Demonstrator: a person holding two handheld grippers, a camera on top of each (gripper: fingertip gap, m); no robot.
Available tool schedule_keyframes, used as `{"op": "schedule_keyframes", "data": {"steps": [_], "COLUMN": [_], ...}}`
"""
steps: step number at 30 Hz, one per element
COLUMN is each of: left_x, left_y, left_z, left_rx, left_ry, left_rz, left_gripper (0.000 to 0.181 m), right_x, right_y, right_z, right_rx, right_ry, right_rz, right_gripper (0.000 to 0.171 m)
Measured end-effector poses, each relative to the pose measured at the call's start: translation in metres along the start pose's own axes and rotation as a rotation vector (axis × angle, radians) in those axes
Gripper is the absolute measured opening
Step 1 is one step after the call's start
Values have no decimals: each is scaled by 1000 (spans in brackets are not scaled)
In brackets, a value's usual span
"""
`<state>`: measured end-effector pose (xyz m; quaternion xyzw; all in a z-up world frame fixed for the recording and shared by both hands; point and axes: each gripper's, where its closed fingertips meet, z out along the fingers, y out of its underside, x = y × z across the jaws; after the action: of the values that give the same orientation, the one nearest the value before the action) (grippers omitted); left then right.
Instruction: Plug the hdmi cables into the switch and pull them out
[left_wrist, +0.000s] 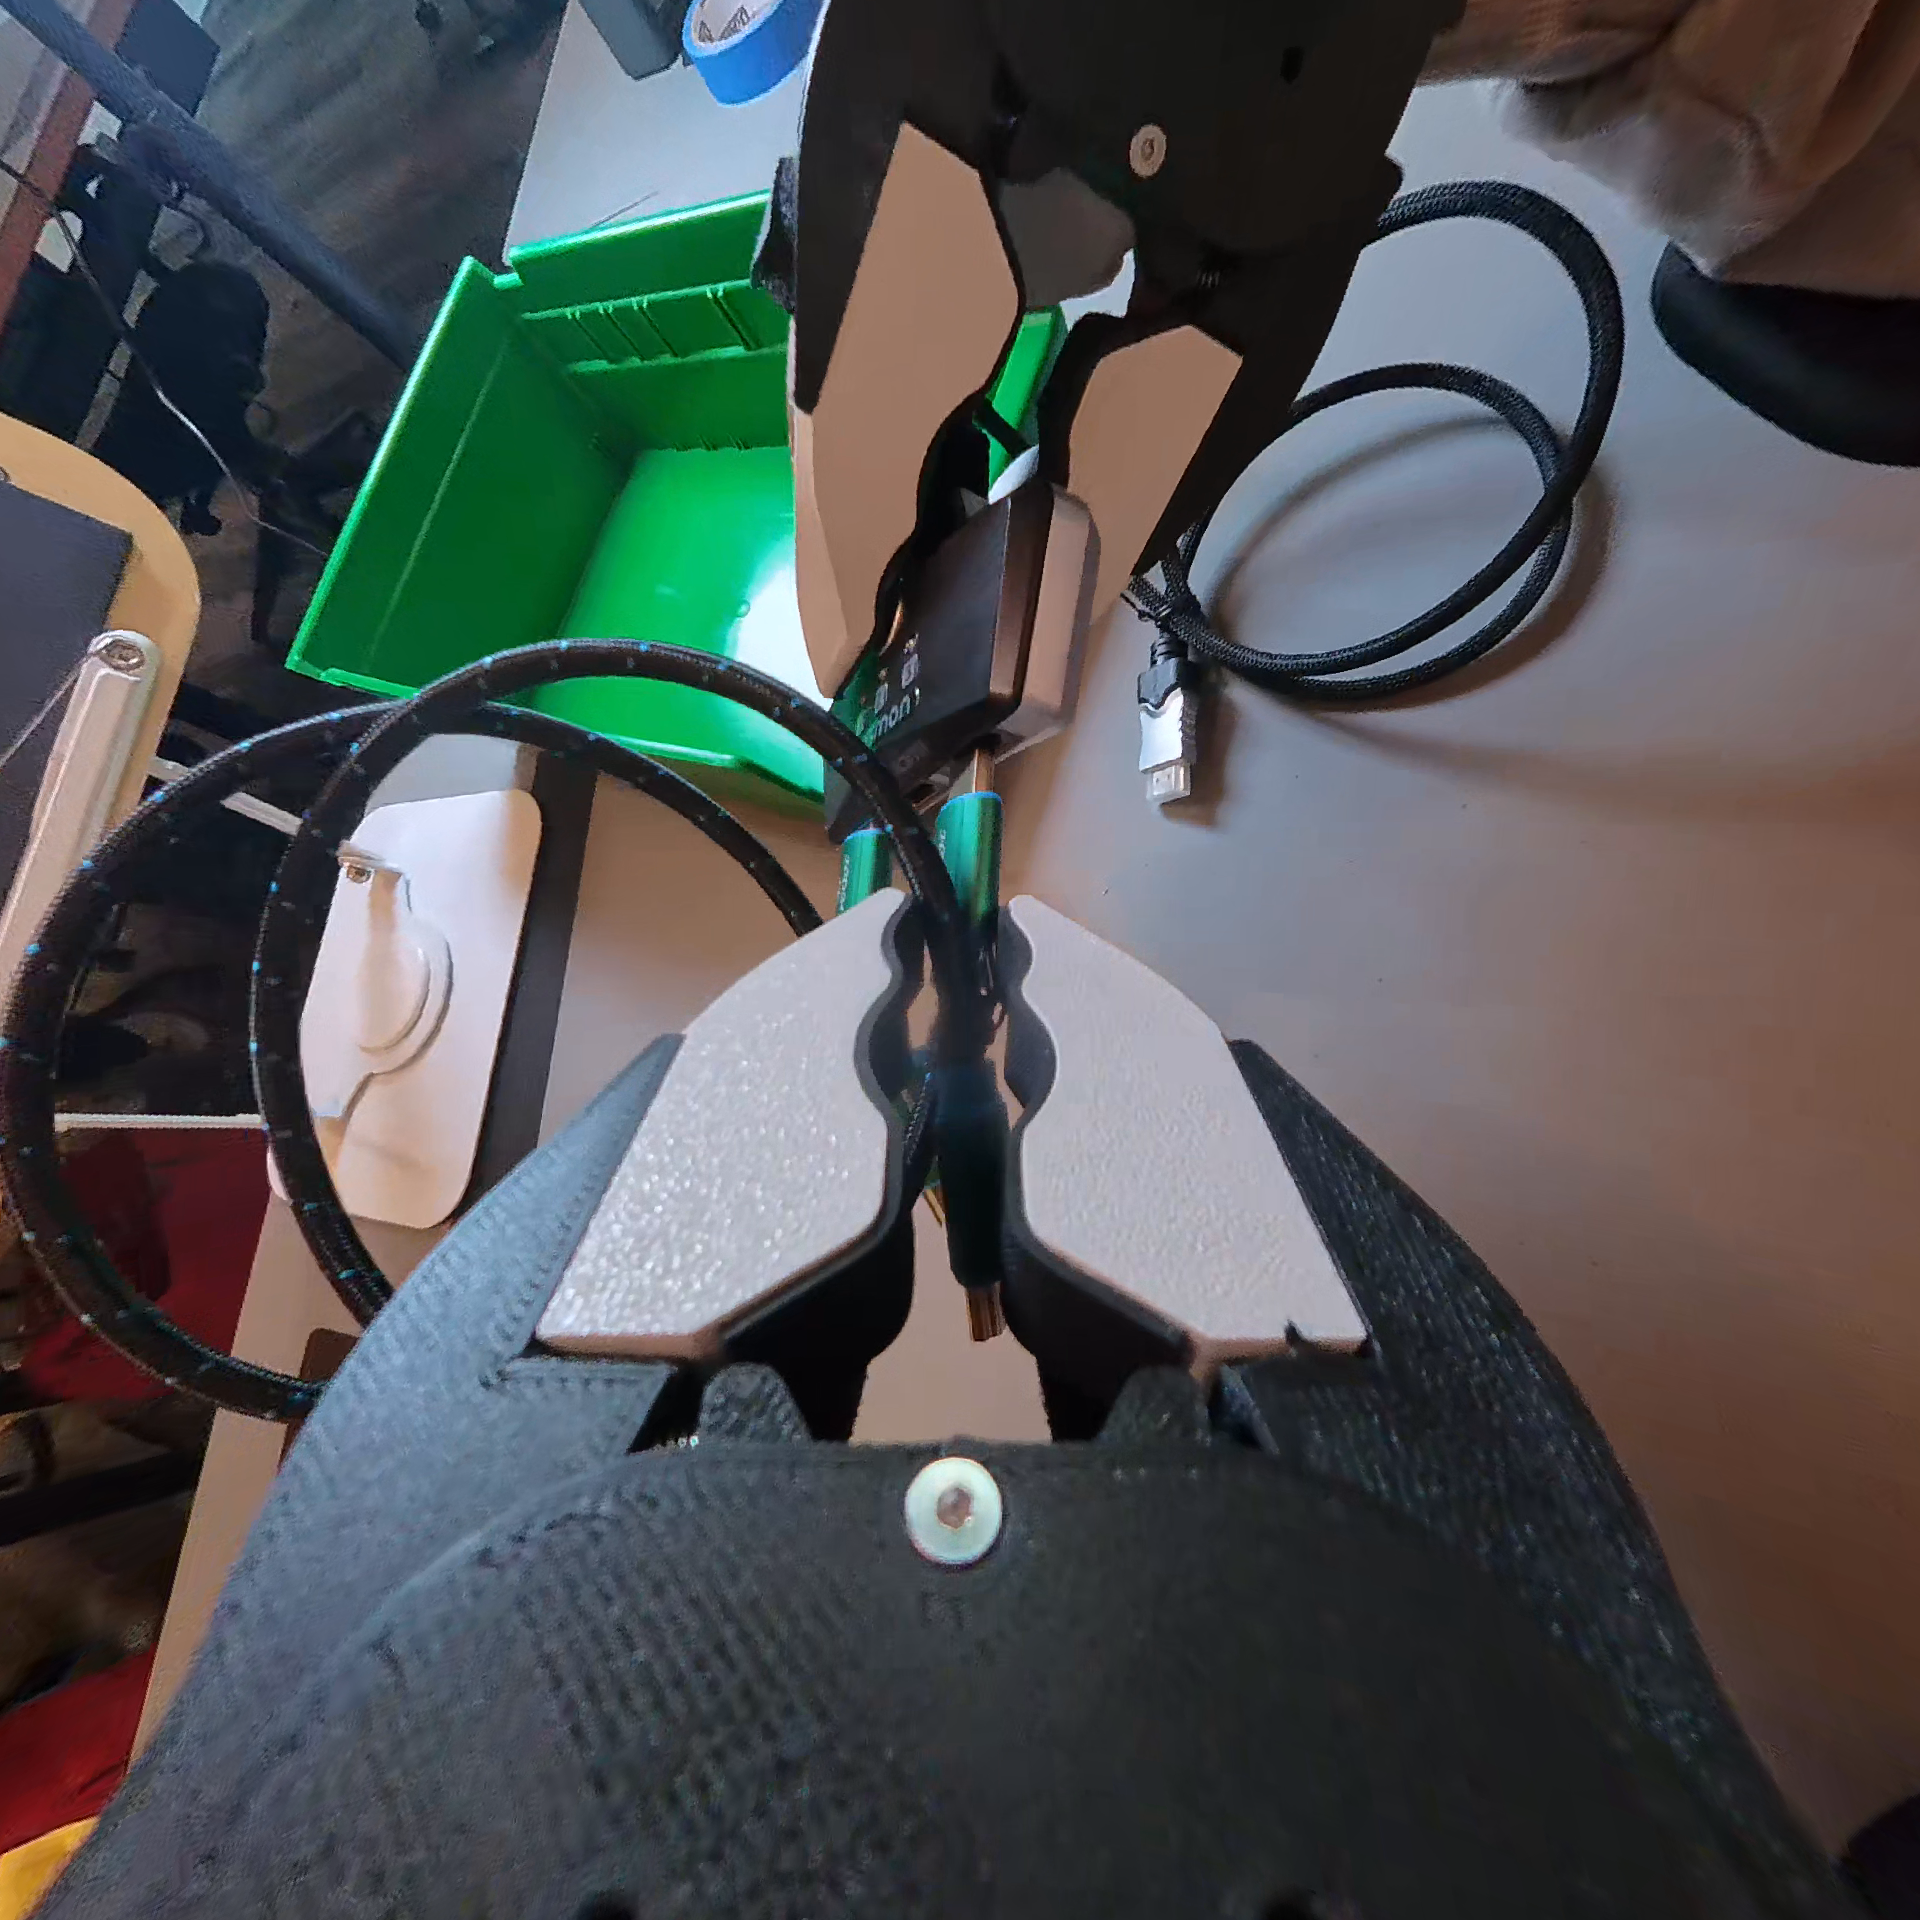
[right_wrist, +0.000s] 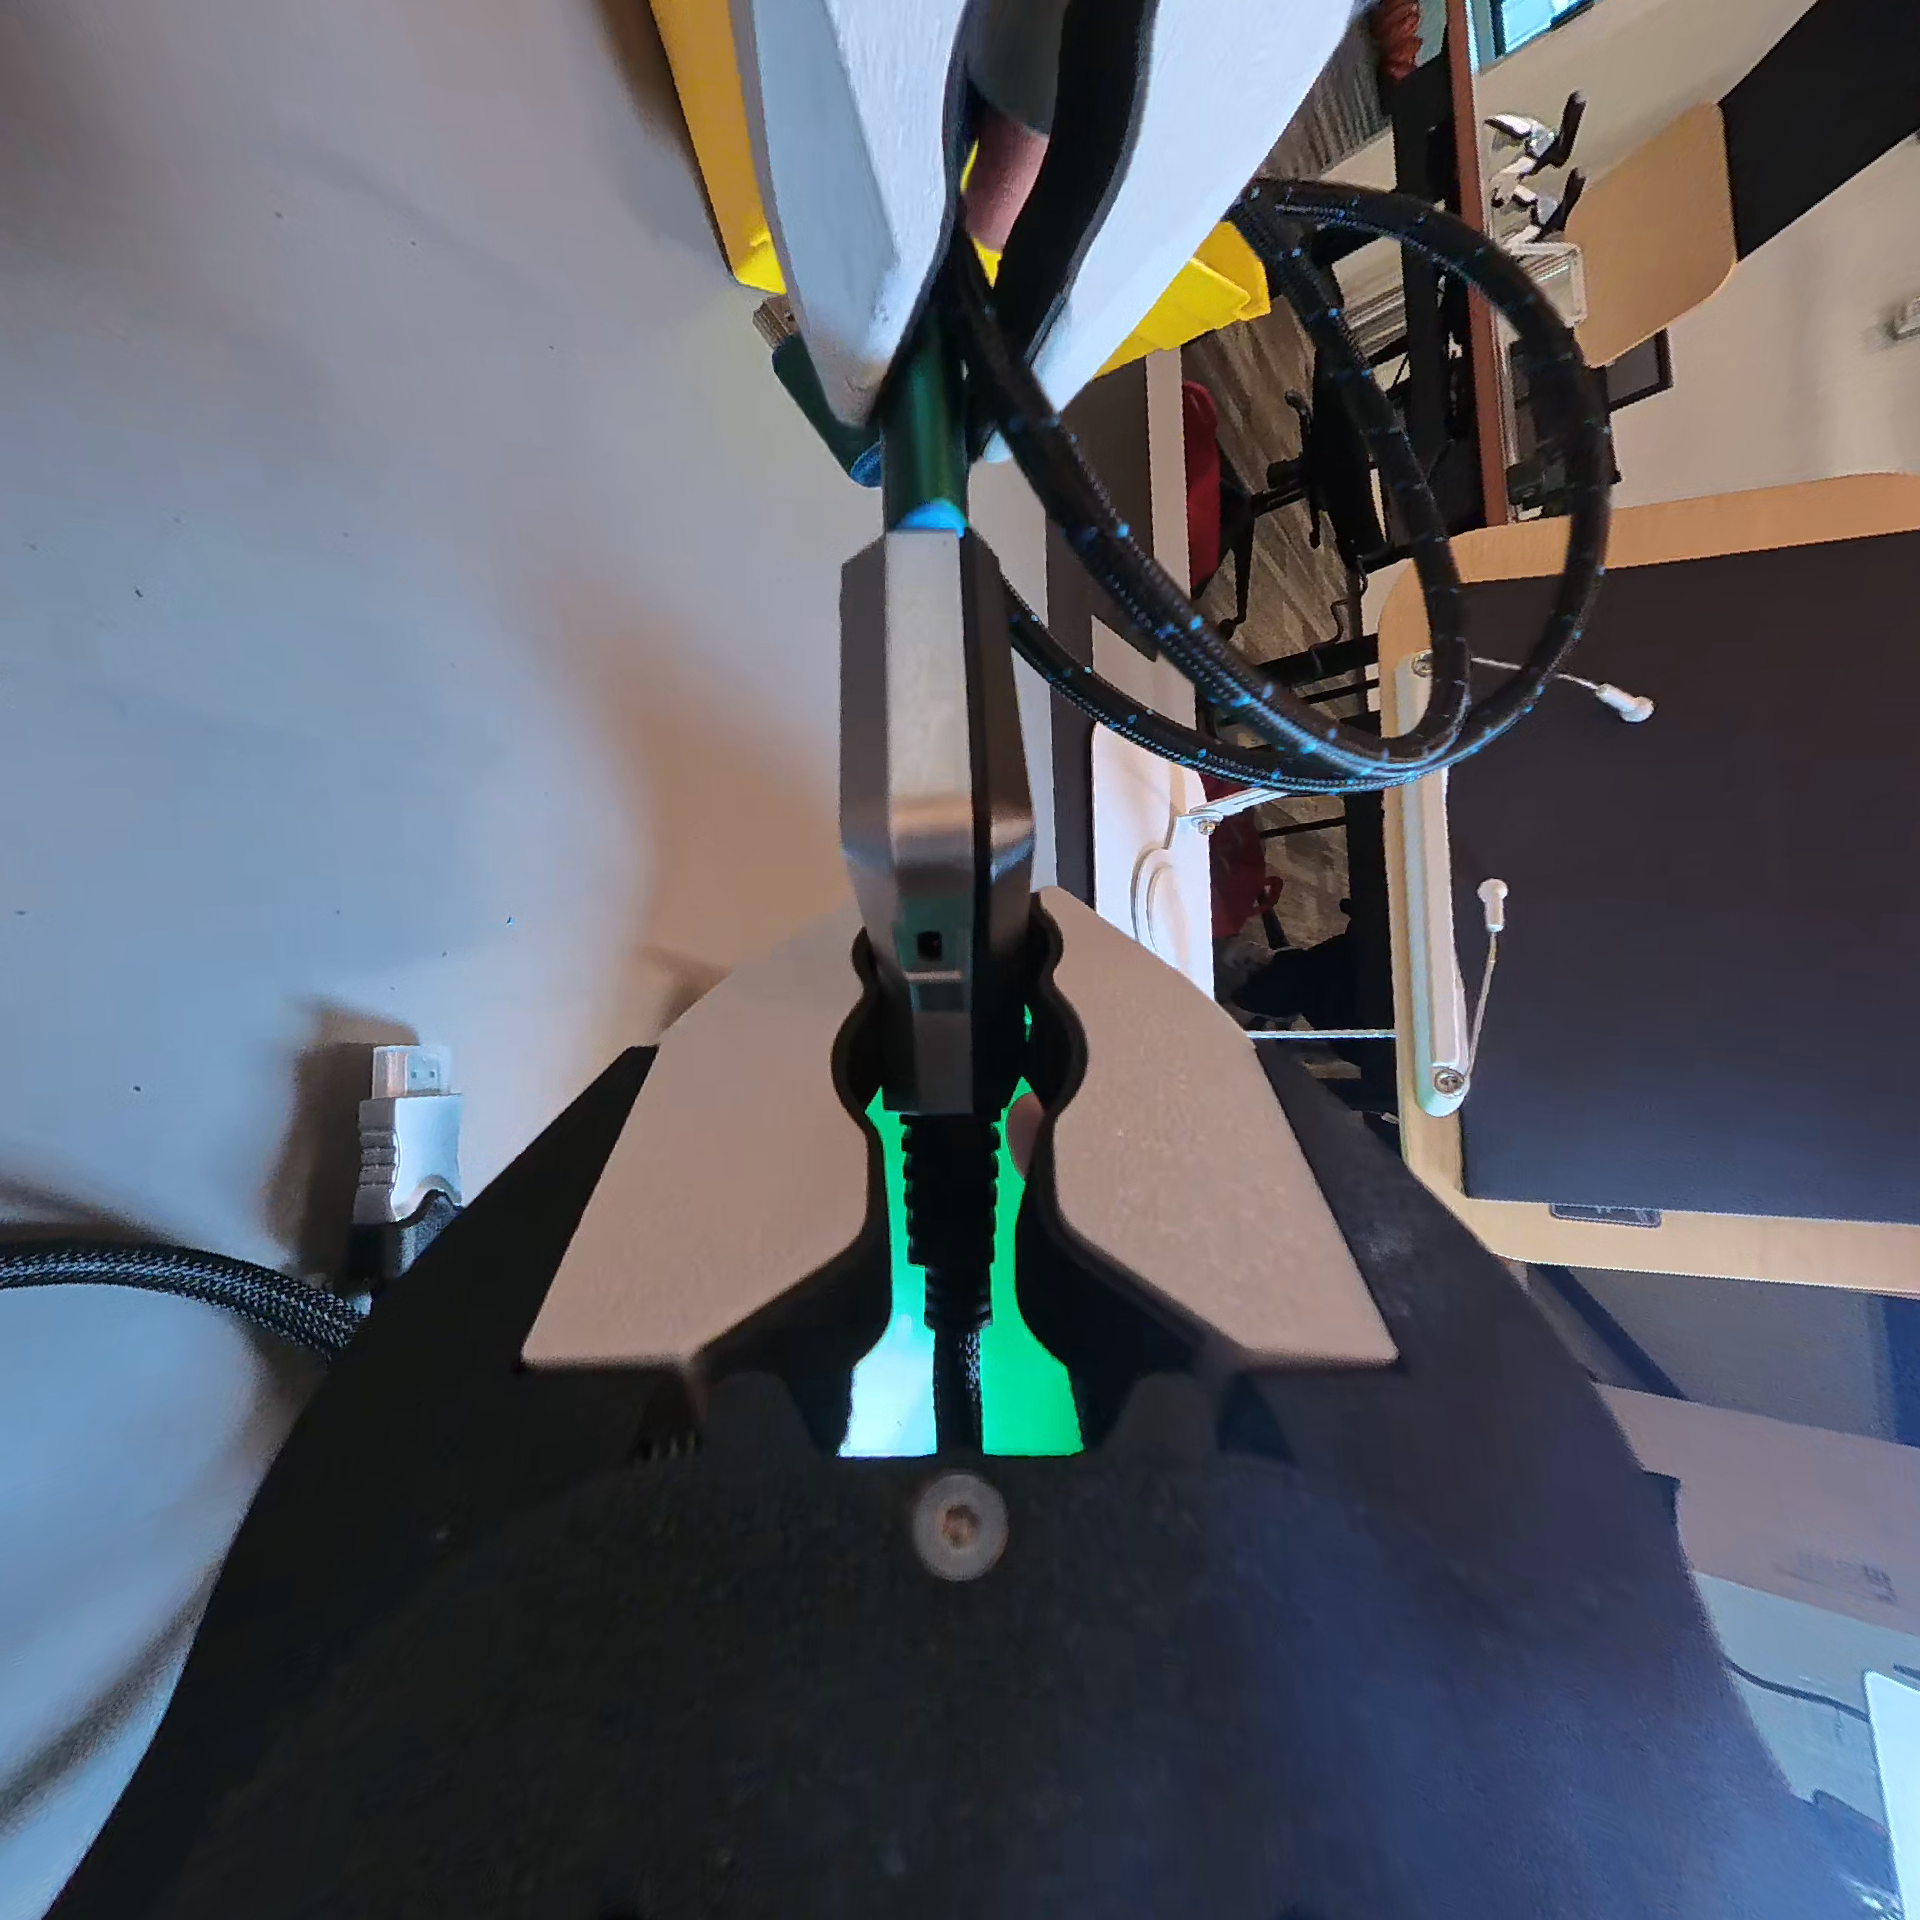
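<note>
Here, nearest the left wrist camera, the left gripper is clamped on a green-shelled plug of the blue-flecked braided cable, whose loops hang off to the side past the table edge. A second green-and-black connector lies back between the same fingers with its gold tip pointing toward the camera, so the grip holds a small bundle rather than one clean plug.

Just beyond, the switch, a small black-and-silver box, is held above the table in the right gripper, whose fingers are closed on its far end. From the right wrist view the right gripper pinches the switch edge-on, with the switch's own braided lead running back between the fingers.

The relation that matters: the plug's long axis and the switch's long axis lie nearly on one line, running from the left gripper straight toward the right, the two tools facing each other. The plug's metal tongue appears partly seated in the switch's near port, though how deep is hard to tell from either view. Any pull or push should, I judge, follow that shared line; a sideways tug would lever the port. The left gripper is the one placed to move the plug.

Farther off, a silver-headed HDMI cable lies free on the table beside the switch, untouched. Behind are a green bin and a roll of blue tape.
</note>
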<state>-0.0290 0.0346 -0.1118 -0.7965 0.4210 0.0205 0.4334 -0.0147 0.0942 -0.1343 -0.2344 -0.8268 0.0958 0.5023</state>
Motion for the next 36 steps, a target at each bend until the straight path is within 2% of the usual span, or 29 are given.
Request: {"op": "schedule_keyframes", "data": {"steps": [13,22,29,36], "left_x": [6,5,0,-1], "left_y": [-12,-9,8,13], "left_z": [-4,-2,6,8], "left_rx": [30,18,-109,-139], "left_ry": [2,5,-52,-55], "left_rz": [10,-15,10,-29], "left_gripper": [13,13,13,13], "right_x": [-3,-8,-10,-10], "right_y": [2,13,10,13], "right_z": [-2,6,10,13], "right_rx": [15,-90,-87,-131], "right_ry": [-44,-53,-56,-39], "right_rz": [56,41,48,21], "right_gripper": [24,24,24,24]}}
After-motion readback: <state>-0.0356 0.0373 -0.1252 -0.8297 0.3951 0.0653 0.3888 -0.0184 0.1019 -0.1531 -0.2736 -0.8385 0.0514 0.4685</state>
